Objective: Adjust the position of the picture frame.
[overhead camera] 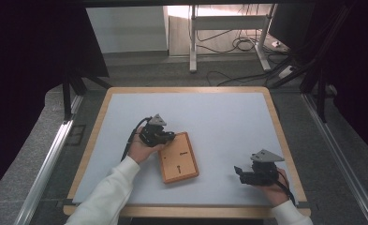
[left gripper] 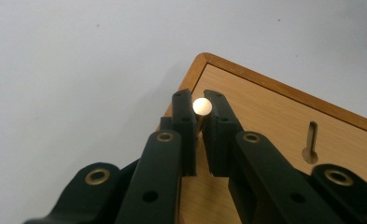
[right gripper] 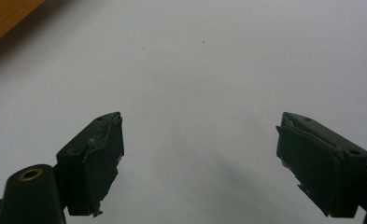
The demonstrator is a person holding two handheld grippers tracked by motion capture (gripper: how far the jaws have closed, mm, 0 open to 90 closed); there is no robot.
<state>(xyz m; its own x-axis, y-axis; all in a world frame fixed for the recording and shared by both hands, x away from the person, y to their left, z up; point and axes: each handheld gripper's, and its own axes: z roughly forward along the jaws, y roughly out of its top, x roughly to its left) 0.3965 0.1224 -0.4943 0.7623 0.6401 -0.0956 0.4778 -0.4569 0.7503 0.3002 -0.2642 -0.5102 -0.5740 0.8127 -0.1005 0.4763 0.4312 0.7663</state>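
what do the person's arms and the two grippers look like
Both arms wear white long sleeves. The left gripper and right gripper are black, each topped by a grey three-cornered plate and trailing a black cable. Brass-coloured rivets dot the jaw links.

Wood-rimmed table point(overhead camera: 284, 140) — grey mat point(overhead camera: 219, 122) — wooden board point(overhead camera: 184, 164).

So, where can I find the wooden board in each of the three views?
High view: the wooden board lies left of centre on the table, beside the left gripper.
Left gripper view: it fills the right side, behind the fingers, which pinch a small round peg.
Right gripper view: one corner shows at the top left.
Shared landmark: the pale grey tabletop.
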